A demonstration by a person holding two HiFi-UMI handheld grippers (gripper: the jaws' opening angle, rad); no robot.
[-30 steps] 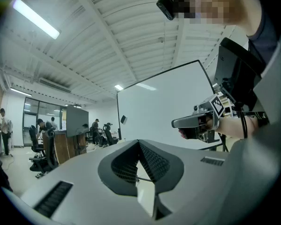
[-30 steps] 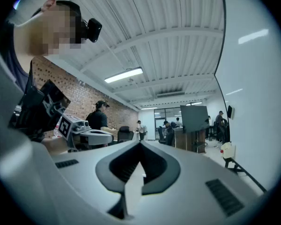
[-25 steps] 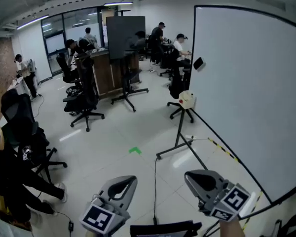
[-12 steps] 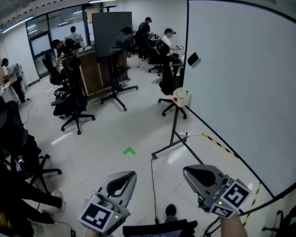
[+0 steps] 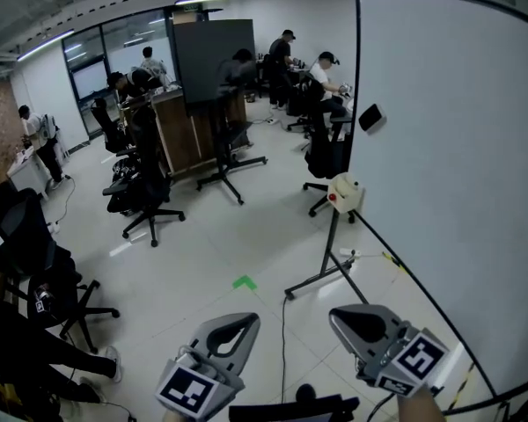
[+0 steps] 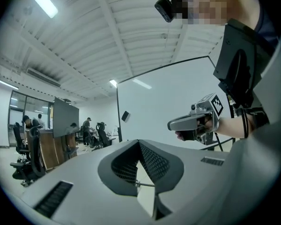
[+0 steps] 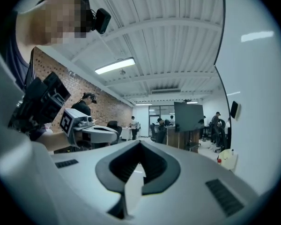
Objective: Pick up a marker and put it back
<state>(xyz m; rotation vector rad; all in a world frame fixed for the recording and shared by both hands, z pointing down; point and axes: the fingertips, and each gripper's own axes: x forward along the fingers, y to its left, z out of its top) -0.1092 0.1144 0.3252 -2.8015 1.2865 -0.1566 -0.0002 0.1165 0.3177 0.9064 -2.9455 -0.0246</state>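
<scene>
No marker shows in any view. My left gripper [image 5: 238,323] and right gripper [image 5: 342,316] are held level, side by side, low in the head view over the pale floor. Both are shut with nothing between the jaws. The left gripper view looks along its own closed jaws [image 6: 139,142] and catches the right gripper [image 6: 171,124] in a hand beside it. The right gripper view shows its own closed tips [image 7: 140,142] and the left gripper [image 7: 115,135] off to the left. A large whiteboard [image 5: 458,174] stands to the right, carrying a black eraser [image 5: 370,117].
The whiteboard's stand foot [image 5: 321,280] and a cream box with a red dot [image 5: 344,192] lie ahead on the right. A cable [image 5: 282,341] runs over the floor past a green floor mark [image 5: 244,282]. Office chairs [image 5: 145,192], a dark board [image 5: 214,60] and seated people fill the back.
The person has walked forward, so the room has shifted in the head view and a shoe tip shows at the bottom. Both grippers keep their spots in the view and stay shut.
</scene>
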